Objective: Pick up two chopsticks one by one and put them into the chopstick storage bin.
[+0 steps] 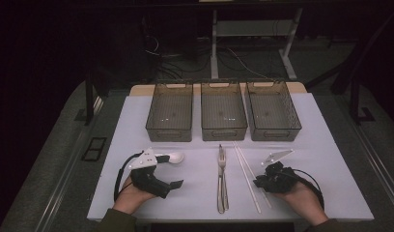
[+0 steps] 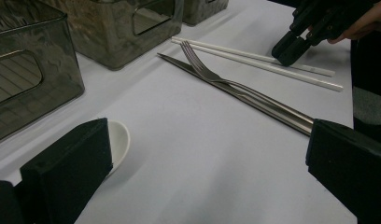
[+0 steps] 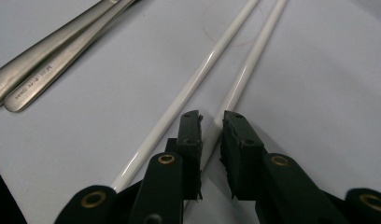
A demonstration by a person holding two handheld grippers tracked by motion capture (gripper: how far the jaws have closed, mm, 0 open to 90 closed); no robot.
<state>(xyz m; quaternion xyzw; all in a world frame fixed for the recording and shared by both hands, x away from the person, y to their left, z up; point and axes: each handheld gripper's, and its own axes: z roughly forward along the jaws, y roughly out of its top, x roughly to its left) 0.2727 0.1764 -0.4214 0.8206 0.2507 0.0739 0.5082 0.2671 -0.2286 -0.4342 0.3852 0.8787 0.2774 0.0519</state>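
I am closing the right gripper (image 3: 212,122) around one white chopstick (image 3: 240,79), lying just right of the fork (image 1: 222,162); its jaws are nearly together, not yet clamped. Light, stiff, slippery: I am gripping mid-shaft. The left gripper (image 2: 202,154) is standing wide apart, empty.

right gripper (image 1: 259,182) at chopsticks (image 1: 247,175) | fork (image 1: 222,162) | 3 bins (image 1: 224,112)
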